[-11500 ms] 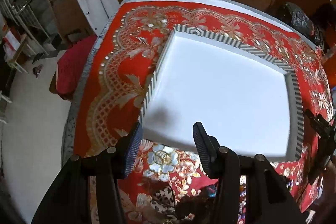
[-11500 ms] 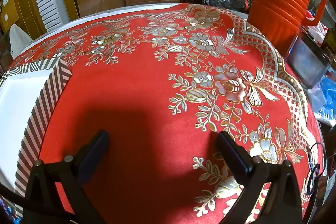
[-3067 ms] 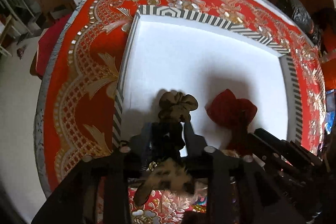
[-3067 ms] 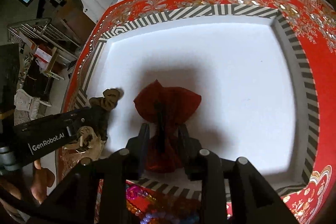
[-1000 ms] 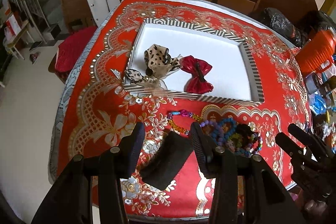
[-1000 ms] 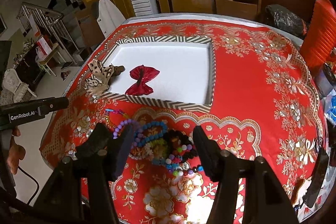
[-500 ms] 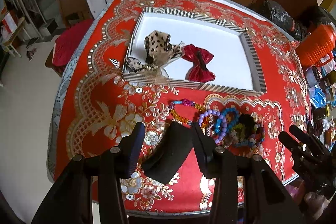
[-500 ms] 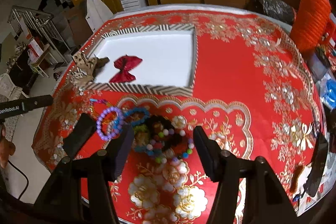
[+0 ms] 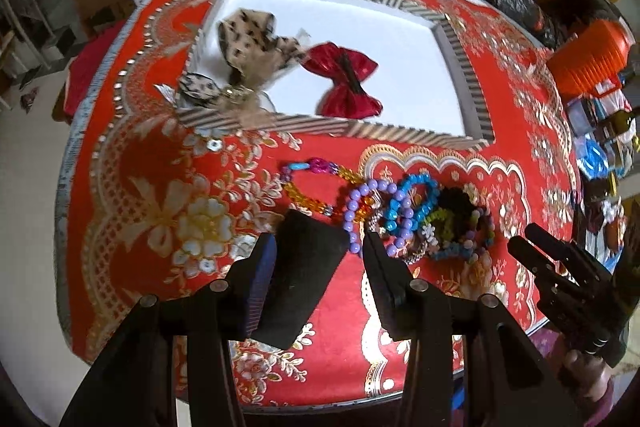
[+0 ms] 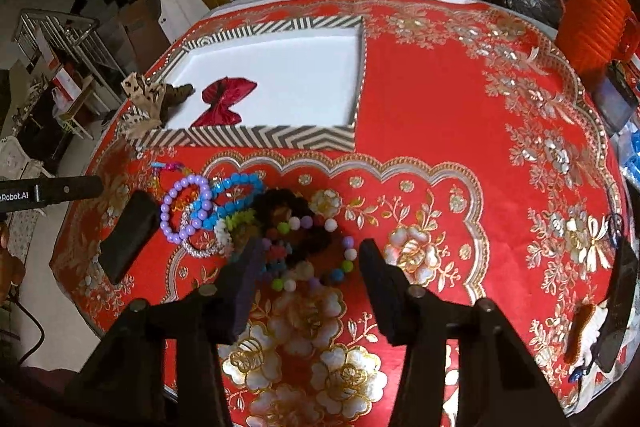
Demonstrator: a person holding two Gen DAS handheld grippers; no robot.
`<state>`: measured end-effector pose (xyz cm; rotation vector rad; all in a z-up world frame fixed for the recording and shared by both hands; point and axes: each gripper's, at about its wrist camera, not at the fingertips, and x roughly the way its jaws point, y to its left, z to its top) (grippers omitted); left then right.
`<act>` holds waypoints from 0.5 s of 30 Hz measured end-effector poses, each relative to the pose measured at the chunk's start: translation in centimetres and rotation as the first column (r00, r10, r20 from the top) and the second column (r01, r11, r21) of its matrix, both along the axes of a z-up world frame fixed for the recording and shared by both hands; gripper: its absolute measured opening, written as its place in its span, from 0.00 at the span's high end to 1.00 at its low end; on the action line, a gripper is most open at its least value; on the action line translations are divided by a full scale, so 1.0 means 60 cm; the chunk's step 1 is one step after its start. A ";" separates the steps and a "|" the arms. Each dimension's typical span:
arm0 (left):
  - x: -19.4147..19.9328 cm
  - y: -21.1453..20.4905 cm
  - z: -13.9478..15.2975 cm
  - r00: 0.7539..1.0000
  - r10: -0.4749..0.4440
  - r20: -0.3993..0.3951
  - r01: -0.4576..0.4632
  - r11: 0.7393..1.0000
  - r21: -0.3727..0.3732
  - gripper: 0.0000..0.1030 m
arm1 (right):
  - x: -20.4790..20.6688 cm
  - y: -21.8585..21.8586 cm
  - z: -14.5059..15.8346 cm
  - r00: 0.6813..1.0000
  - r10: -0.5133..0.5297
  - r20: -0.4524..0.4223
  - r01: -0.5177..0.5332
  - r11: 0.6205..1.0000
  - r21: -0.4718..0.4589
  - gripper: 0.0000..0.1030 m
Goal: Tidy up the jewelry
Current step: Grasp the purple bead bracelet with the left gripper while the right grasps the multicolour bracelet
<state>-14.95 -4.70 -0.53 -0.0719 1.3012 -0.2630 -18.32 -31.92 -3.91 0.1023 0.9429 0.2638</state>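
L gripper (image 9: 320,251) spread, empty, above black case (image 9: 306,275) w/ bead pile (image 9: 416,217) just ahead-right. R gripper (image 10: 308,259) spread, straddling pile, prob. lining up next pick. Bows (image 10: 224,99) in striped tray (image 10: 280,137), far ahead.

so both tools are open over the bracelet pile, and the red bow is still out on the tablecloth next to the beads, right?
Not quite. The red bow lies inside the striped tray, on its white floor beside the leopard-print bow; the right wrist view shows it clearly. The rest holds: the left tool and right tool are both open above the bracelet pile on the tablecloth.
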 end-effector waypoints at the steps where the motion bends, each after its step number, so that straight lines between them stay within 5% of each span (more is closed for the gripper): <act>1: 0.002 -0.004 -0.004 1.000 -0.010 -0.006 0.010 1.000 -0.001 0.82 | 0.000 0.000 -0.002 1.000 0.002 -0.004 -0.002 1.000 0.001 0.55; 15: 0.041 -0.057 -0.058 0.986 -0.144 -0.082 0.147 0.989 0.027 0.82 | 0.019 -0.009 -0.034 0.998 -0.035 -0.047 0.033 0.999 -0.039 0.56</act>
